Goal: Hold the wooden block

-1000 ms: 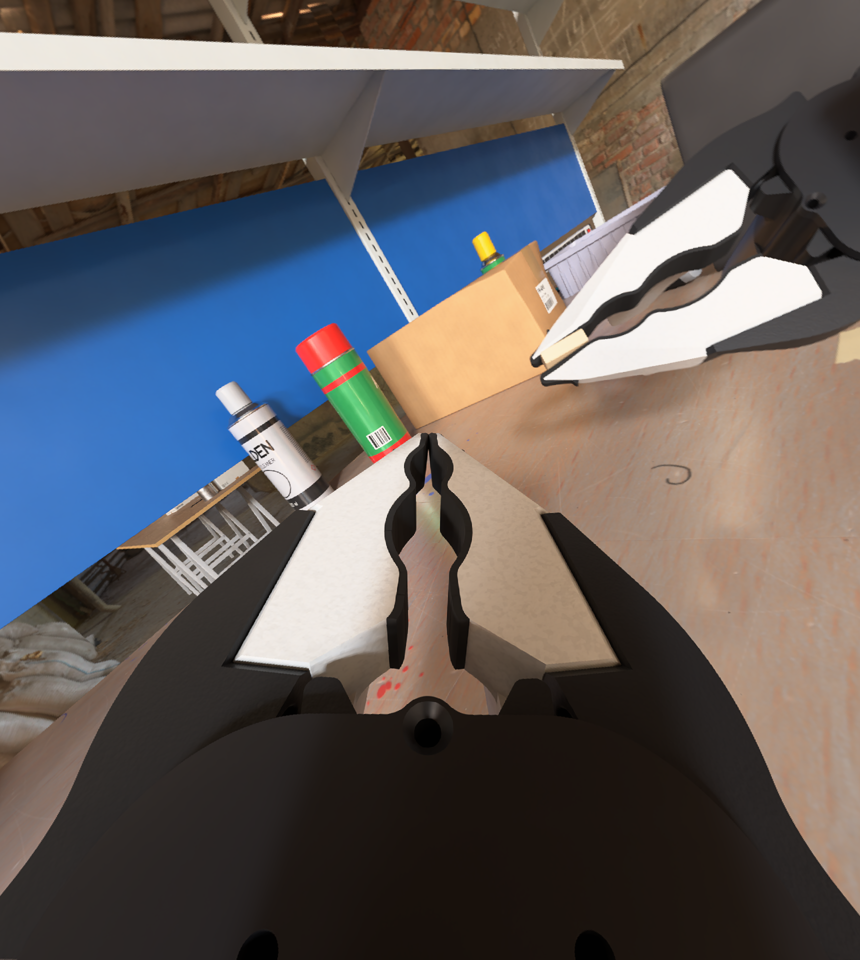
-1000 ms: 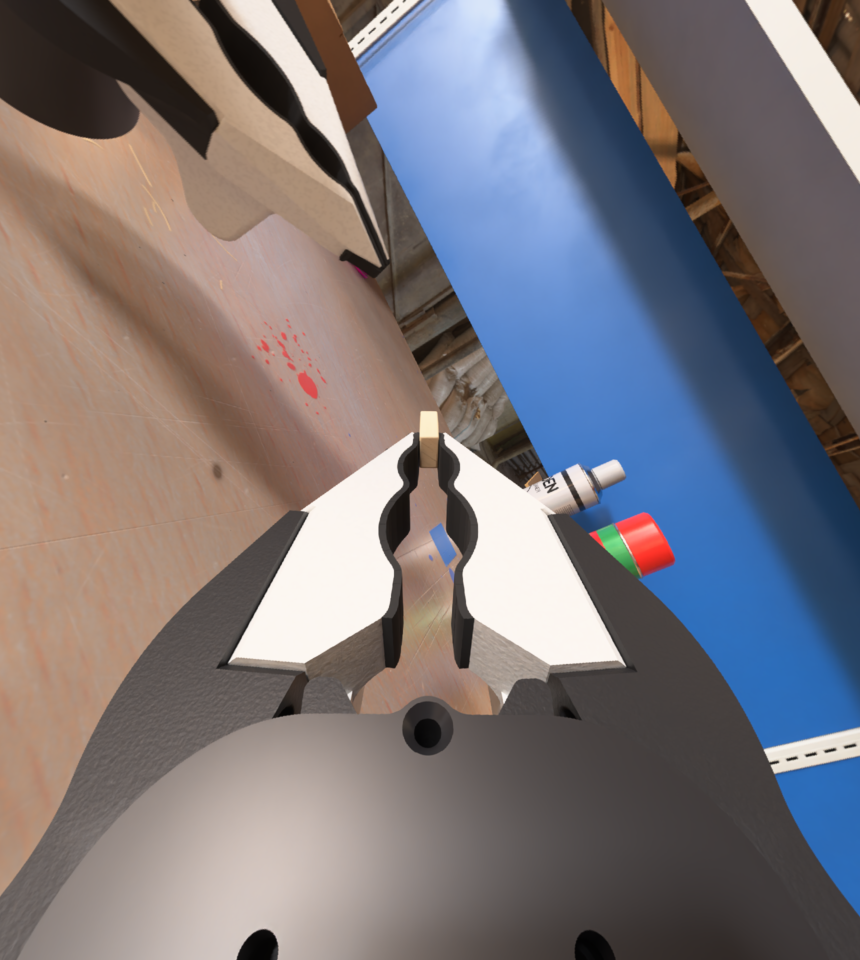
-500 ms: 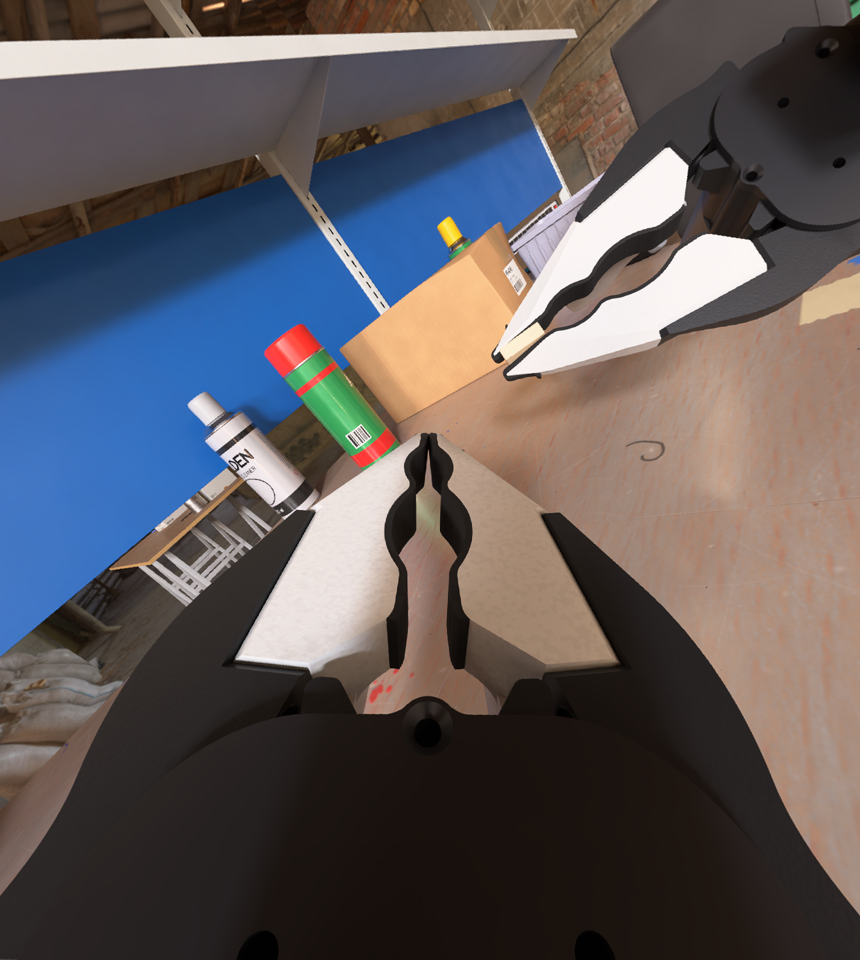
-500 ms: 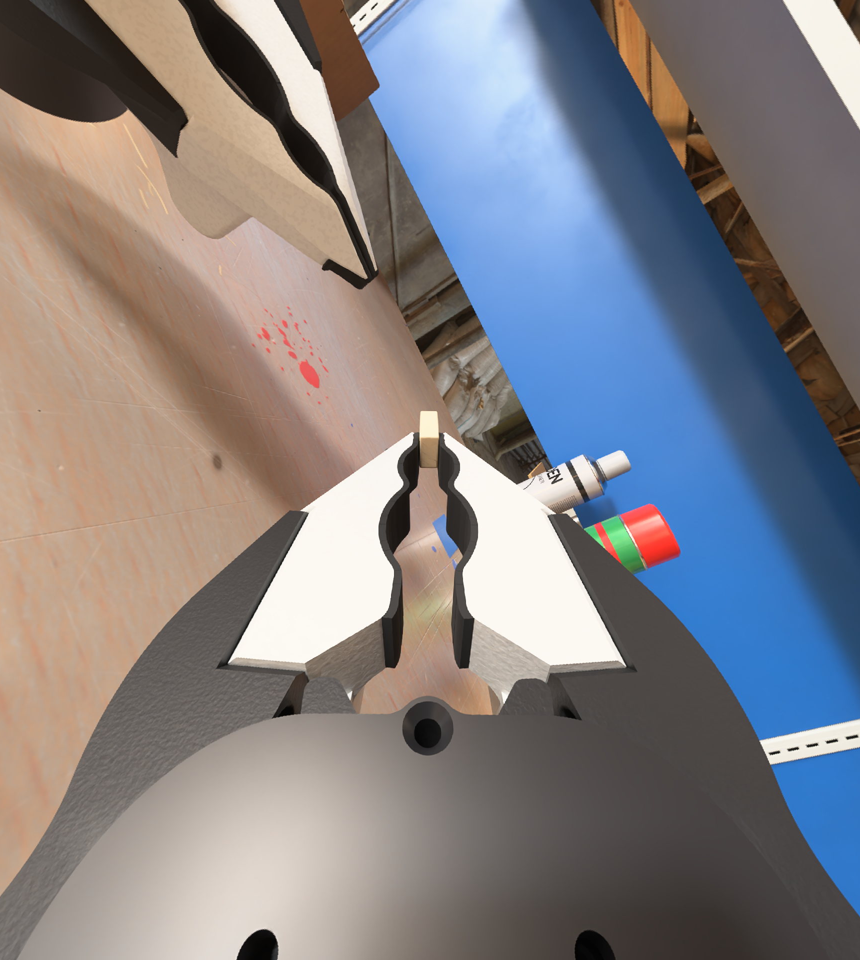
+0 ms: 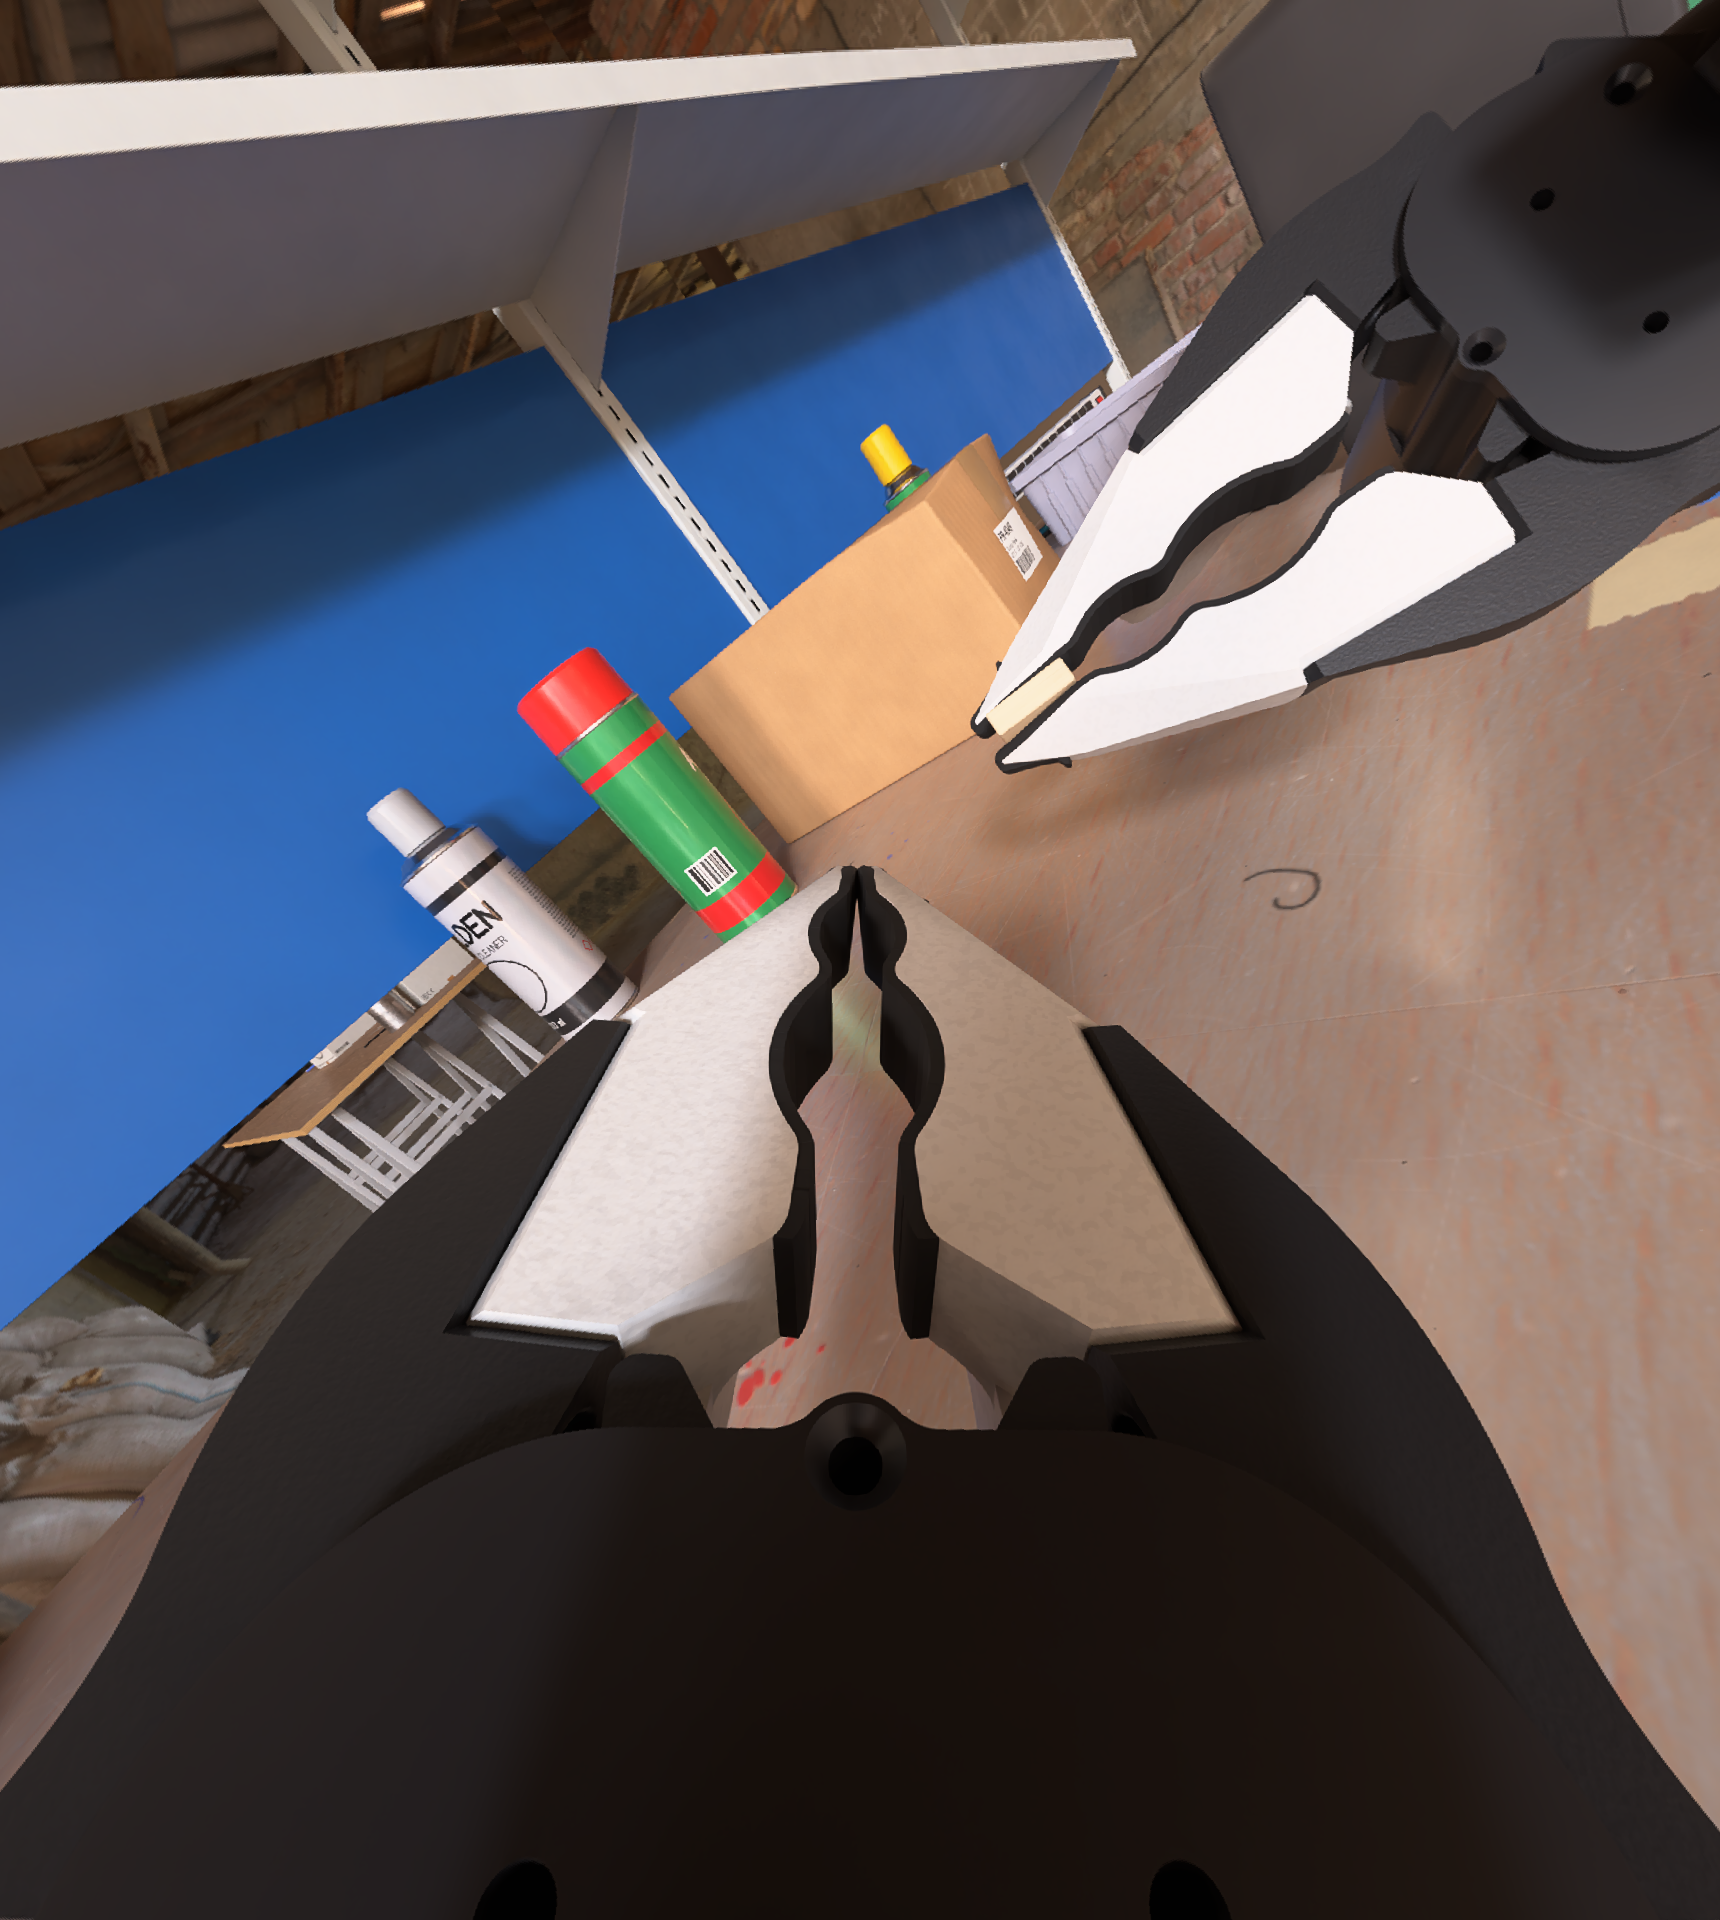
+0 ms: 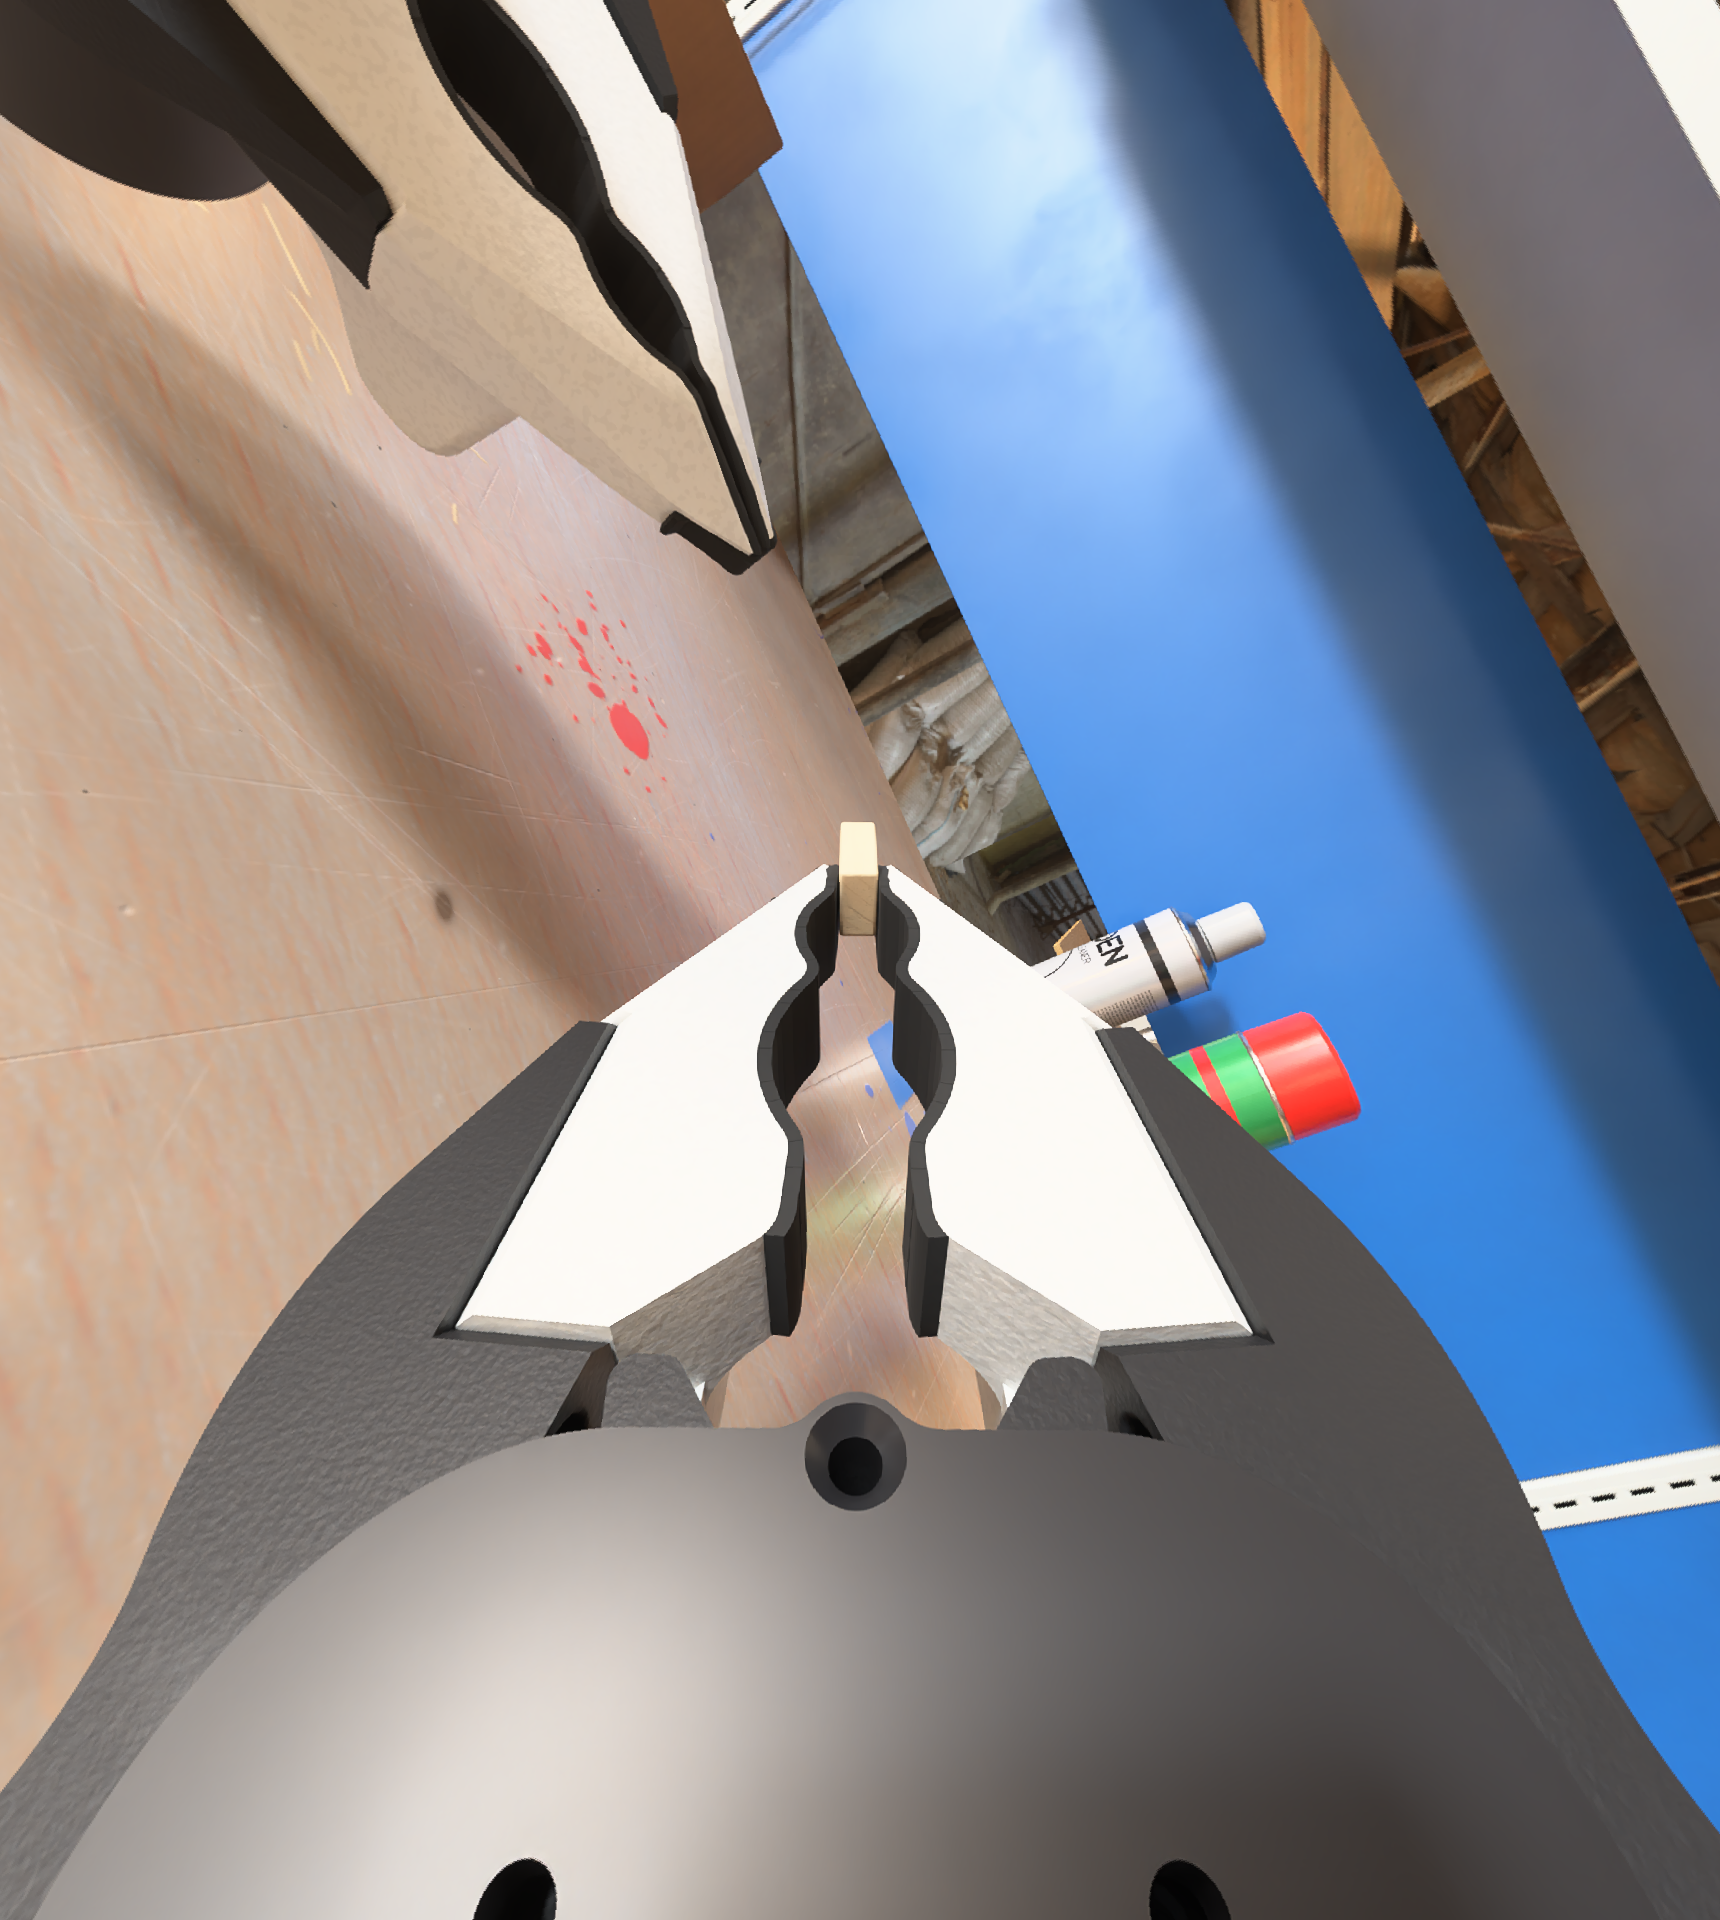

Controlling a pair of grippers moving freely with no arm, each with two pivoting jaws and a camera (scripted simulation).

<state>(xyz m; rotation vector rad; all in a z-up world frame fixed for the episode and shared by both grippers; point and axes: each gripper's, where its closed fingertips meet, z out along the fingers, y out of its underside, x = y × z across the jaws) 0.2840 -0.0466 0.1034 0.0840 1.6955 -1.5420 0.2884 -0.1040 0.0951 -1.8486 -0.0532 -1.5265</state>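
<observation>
A small pale wooden block (image 6: 857, 878) is pinched between the tips of my right gripper (image 6: 857, 883), which is shut on it above the wooden tabletop. The same block (image 5: 1032, 693) shows in the left wrist view, at the tips of the right gripper (image 5: 1017, 727) up to the right. My left gripper (image 5: 856, 883) is shut and empty, its tips touching, low over the table. It appears in the right wrist view (image 6: 731, 540) at the upper left.
A green can with a red cap (image 5: 653, 784), a white spray bottle (image 5: 497, 920) and a cardboard box (image 5: 866, 649) stand along the table's back edge before a blue wall. A white shelf (image 5: 420, 187) hangs overhead. A red paint splatter (image 6: 607, 686) marks the table (image 5: 1458, 1039).
The right gripper with the block has drifted a little up and away in the left wrist view. The left gripper has shifted slightly in the right wrist view. Both stay shut.
</observation>
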